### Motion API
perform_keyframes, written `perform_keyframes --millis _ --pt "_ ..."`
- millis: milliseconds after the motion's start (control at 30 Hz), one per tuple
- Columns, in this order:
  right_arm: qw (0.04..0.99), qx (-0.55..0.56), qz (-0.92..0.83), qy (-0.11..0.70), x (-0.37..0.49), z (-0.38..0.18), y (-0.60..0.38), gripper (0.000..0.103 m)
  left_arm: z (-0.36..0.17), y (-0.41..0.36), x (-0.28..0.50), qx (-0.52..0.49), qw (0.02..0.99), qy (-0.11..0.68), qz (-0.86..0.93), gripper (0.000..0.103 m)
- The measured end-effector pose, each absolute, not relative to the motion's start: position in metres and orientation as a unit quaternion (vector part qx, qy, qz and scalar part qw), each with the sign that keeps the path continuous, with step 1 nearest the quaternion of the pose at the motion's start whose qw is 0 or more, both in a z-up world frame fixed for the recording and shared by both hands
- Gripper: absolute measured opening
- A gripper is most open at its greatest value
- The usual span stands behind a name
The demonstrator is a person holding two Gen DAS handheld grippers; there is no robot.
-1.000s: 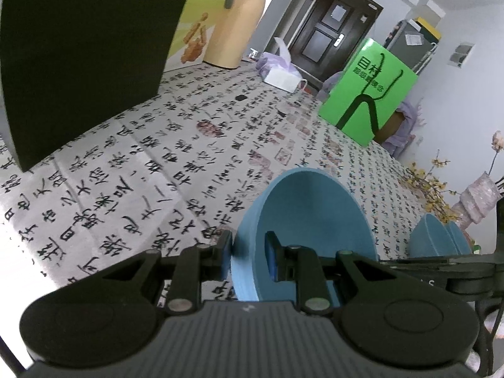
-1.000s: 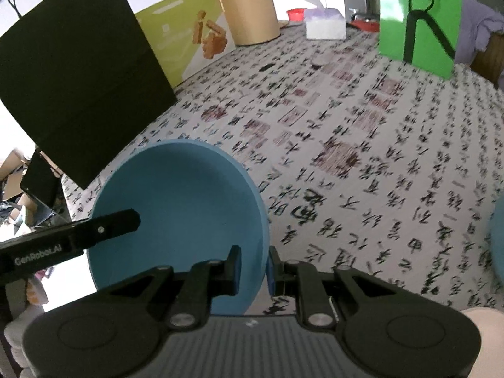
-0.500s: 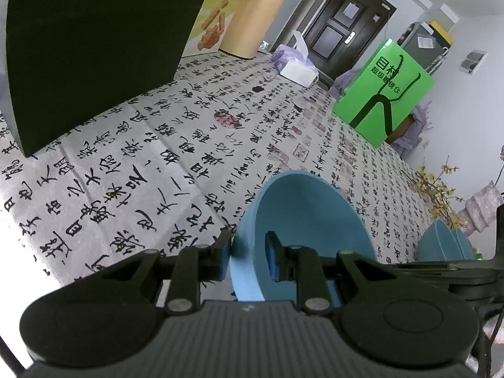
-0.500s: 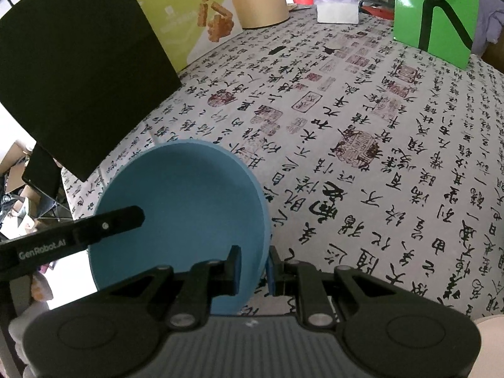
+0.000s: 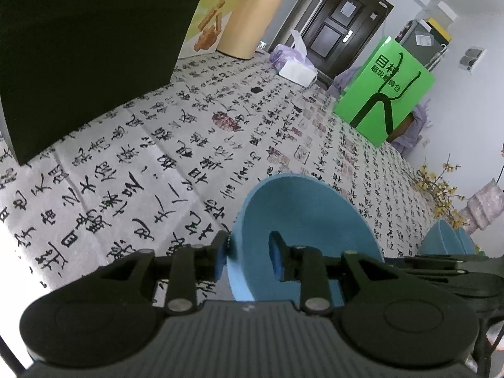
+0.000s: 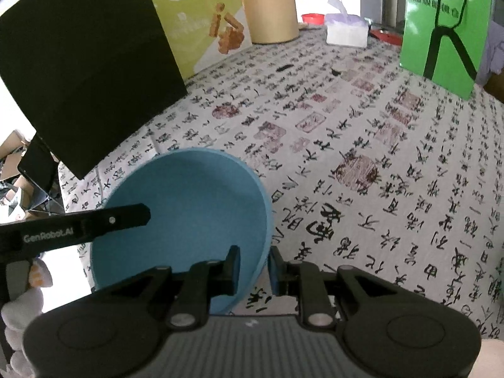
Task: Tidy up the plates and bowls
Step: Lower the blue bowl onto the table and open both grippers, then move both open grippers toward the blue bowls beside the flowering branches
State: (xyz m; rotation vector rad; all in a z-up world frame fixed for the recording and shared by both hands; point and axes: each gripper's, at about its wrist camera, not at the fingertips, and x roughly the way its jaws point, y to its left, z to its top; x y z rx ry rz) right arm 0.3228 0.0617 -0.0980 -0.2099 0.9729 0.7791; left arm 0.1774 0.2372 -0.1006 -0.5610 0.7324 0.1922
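A blue bowl (image 5: 308, 220) sits low on the calligraphy-print tablecloth (image 5: 132, 170), with both grippers at opposite sides of its rim. My left gripper (image 5: 249, 252) straddles the near rim; its jaws are opening and the pads stand slightly off the wall. In the right wrist view the same bowl (image 6: 189, 208) has my right gripper (image 6: 254, 264) astride its right rim, jaws opening too, with the inner finger clear of the wall. The left gripper's black finger (image 6: 94, 223) reaches in over the bowl's far side. Two more blue bowls (image 5: 447, 236) stand at the right.
A black paper bag (image 6: 85, 72) stands at the left, with a yellow-green bag (image 6: 201, 28) and a tan jug (image 6: 271, 6) behind it. A tissue box (image 6: 346, 31) and a green bag (image 6: 441, 31) are at the back. Yellow flowers (image 5: 441, 189) lie at the right edge.
Both grippers' jaws have widened around the bowl's rim, where they were clamped on it before. The bowl has come a little lower toward the cloth.
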Motion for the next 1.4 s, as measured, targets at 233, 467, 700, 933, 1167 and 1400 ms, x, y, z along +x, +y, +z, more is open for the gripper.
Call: perform_keyframes --millis 233,467,700,933,1167,1400 --pt "0.819 -0.077 0.37 0.432 0.32 -0.09 0.051 0.052 -0.088 0.229 0.174 -0.232 0.909 0.328 0.111 0.059" --pt "0.84 -0.05 0.372 0.393 0.312 -0.079 0.027 0.079 -0.076 0.217 0.168 -0.194 0.927 0.297 0.126 0.077" --pt "0.861 -0.033 0.362 0.355 0.307 -0.071 0.001 0.1 -0.061 0.205 0.154 -0.175 0.947 0.24 0.125 0.103" --pt "0.874 -0.01 0.357 0.329 0.304 -0.063 -0.026 0.103 -0.047 0.188 0.15 -0.153 0.96 0.202 0.12 0.103" --pt "0.888 0.0 0.35 0.298 0.299 -0.053 -0.05 0.103 -0.043 0.176 0.15 -0.152 0.963 0.191 0.113 0.103" --pt "0.892 0.019 0.346 0.29 0.304 -0.049 -0.075 0.103 -0.036 0.164 0.153 -0.151 0.965 0.178 0.117 0.103"
